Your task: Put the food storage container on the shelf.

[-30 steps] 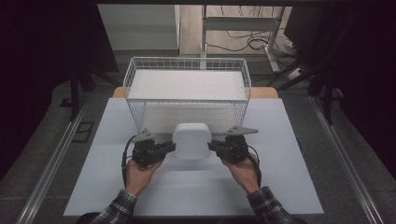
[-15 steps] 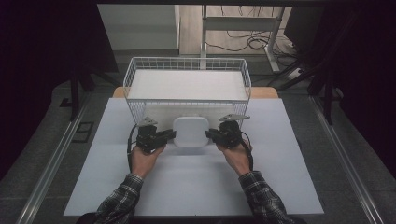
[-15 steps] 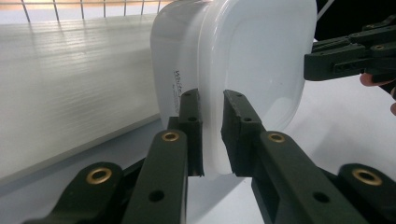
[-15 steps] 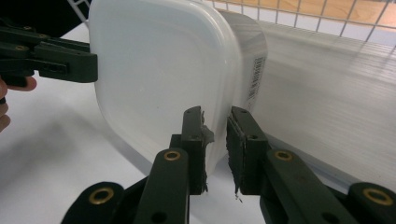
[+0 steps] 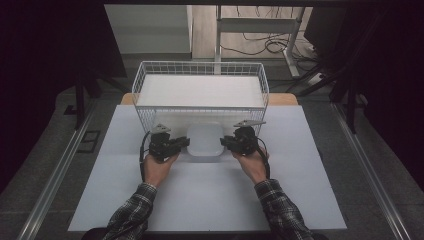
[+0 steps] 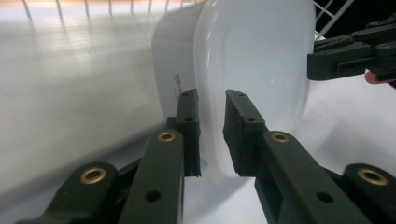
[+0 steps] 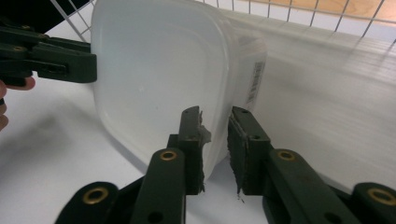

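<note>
Container (image 5: pixel 204 140): carried from worktop (image 5: pixel 210 200) centre toward 12 o'clock, now set against wire basket (image 5: pixel 200 70) front. Left gripper (image 5: pixel 183 143) at 9 o'clock rim, right gripper (image 5: pixel 226 143) at 3 o'clock; jaws just been opening, rim between, grip slackening. Judged: placement finishing, release underway.

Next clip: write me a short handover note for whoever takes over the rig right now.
Left gripper: jaws astride the white tub's left rim, just been opening; a gap shows at one jaw, so the grip looks loosened.
Right gripper: the same on the right rim, also just been opening.
Tub: down on the white table, right against the front of the wire basket.
Done: tub carried forward and lowered to the basket.
Left: probably free both grippers and draw back; whether the tub goes into the basket is unclear.
</note>
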Tool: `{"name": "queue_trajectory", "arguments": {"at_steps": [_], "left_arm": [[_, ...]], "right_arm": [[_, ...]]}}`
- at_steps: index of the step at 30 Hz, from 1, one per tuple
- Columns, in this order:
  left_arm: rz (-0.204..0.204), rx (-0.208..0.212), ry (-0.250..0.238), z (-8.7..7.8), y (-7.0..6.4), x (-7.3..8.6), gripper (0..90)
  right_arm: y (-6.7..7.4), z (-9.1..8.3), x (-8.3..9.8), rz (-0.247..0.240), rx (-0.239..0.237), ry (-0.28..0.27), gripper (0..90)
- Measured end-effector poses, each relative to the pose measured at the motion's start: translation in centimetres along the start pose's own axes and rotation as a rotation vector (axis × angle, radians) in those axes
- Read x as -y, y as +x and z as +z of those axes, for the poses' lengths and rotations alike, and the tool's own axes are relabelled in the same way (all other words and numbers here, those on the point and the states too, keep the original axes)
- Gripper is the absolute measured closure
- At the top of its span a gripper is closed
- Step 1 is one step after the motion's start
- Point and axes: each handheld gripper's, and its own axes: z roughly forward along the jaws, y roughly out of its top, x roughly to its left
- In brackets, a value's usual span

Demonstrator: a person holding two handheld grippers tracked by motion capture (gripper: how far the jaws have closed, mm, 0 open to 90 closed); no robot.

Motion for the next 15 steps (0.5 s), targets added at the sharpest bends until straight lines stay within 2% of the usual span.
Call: {"name": "queue_trajectory", "arguments": {"at_steps": [3,5,7,11,14,15], "left_arm": [[0.032,-0.043,-0.008,0.2,-0.1,-0.5,73.9],[0.03,-0.066,-0.023,0.4,0.1,-1.0,70.0],[0.02,-0.07,-0.035,0.6,0.4,-1.2,67.1],[0.011,-0.093,-0.059,1.0,0.5,-1.5,65.0],[0.033,-0.149,-0.072,1.5,0.3,-1.9,65.8],[0.033,-0.149,-0.072,1.5,0.3,-1.9,66.4]], "right_arm": [[-0.3,0.2,-0.3,0.011,0.014,-0.024,69.4],[-0.3,0.3,-0.6,0.013,0.037,-0.04,67.4],[-0.4,0.4,-0.8,0.011,0.05,-0.053,66.4],[-0.6,0.8,-1.2,0.02,0.078,-0.086,65.4],[-0.6,1.2,-1.5,0.036,0.109,-0.109,66.5],[-0.6,1.2,-1.5,0.036,0.109,-0.109,66.5]]}}
